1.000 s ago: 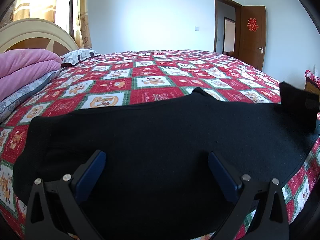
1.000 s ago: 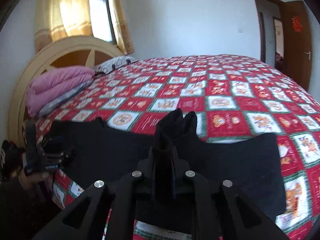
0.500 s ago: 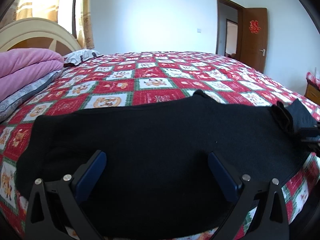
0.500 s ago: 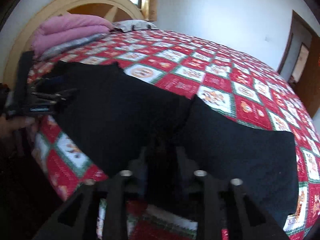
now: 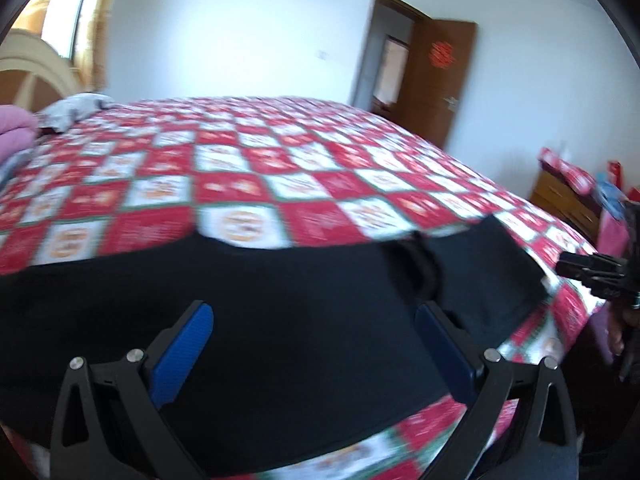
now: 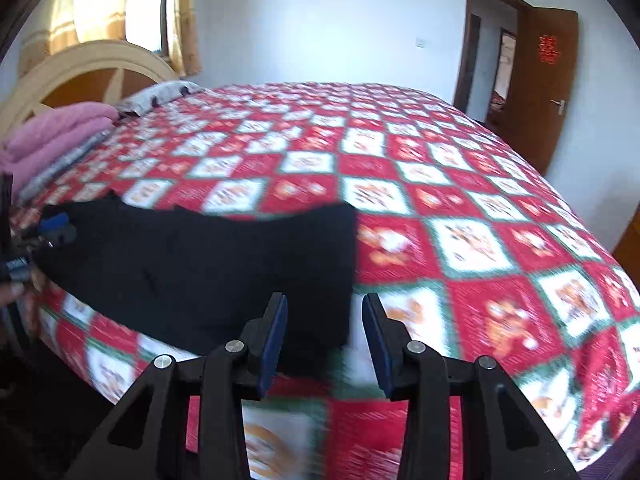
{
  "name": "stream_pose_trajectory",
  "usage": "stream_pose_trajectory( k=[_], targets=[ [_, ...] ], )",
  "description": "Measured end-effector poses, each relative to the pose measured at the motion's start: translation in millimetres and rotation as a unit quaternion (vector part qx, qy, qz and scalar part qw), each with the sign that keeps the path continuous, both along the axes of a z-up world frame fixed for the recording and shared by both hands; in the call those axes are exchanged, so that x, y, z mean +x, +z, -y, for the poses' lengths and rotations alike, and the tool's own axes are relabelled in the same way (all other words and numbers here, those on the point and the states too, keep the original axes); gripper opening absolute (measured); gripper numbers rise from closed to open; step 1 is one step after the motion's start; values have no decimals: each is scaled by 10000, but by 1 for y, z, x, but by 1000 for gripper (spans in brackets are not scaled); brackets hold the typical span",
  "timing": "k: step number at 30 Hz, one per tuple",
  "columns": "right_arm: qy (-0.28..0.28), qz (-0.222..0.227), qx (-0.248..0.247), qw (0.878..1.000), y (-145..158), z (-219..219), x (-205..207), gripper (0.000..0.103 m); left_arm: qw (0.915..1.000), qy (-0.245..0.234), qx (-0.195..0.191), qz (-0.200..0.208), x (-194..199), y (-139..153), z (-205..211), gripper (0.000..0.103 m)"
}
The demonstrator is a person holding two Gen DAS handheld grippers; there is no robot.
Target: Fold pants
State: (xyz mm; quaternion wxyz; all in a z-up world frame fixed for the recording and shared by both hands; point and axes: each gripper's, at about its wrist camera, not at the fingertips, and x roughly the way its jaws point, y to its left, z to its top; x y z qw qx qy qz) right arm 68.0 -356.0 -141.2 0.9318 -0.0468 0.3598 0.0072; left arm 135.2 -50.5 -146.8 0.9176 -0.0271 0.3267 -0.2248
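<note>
The black pants (image 5: 304, 320) lie flat along the near edge of the bed, with a folded-over layer at their right end (image 5: 480, 272). They also show in the right wrist view (image 6: 208, 264). My left gripper (image 5: 314, 320) is open, its blue pads (image 5: 182, 352) just above the pants' middle. My right gripper (image 6: 324, 316) is open and empty, at the right end of the pants near the bed's front edge. The right gripper also shows in the left wrist view (image 5: 592, 274), and the left gripper in the right wrist view (image 6: 48, 232).
The bed has a red, white and green checked quilt (image 6: 460, 200). Folded pink bedding (image 6: 52, 136) and a pillow (image 6: 160, 94) lie by the headboard (image 6: 80, 68). A brown door (image 6: 548, 80) stands open at the back right. A wooden cabinet (image 5: 568, 200) stands right of the bed.
My right gripper has let go of the pants fabric and opened, pulling back toward the bed's edge. The pants' right end now lies folded over. The left gripper stayed open and swung to the right.
</note>
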Motion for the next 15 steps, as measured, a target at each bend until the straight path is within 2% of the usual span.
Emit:
stream_pose_trajectory(
  k=[3,5,9,13,14,15],
  targets=[
    [-68,-149,-93,9998,-8,11,-5,41,9991,-355,221,0,4,-4,35,103],
    [-17,-200,-180,9996,-13,10,-5,40,9985,-431,336,-4,9,-11,51,103],
    [82,-231,-185,9995,-30,8,3,30,9978,-530,361,-179,19,-28,69,103],
    [-2,-43,-272,9996,-36,9,6,7,9977,-521,434,25,12,-33,70,103],
    [27,-62,-152,9999,-40,10,10,2,9977,-521,425,48,11,-33,69,103],
    [61,-96,-68,9999,-42,10,11,2,9978,-523,402,60,11,-33,68,103]
  ],
)
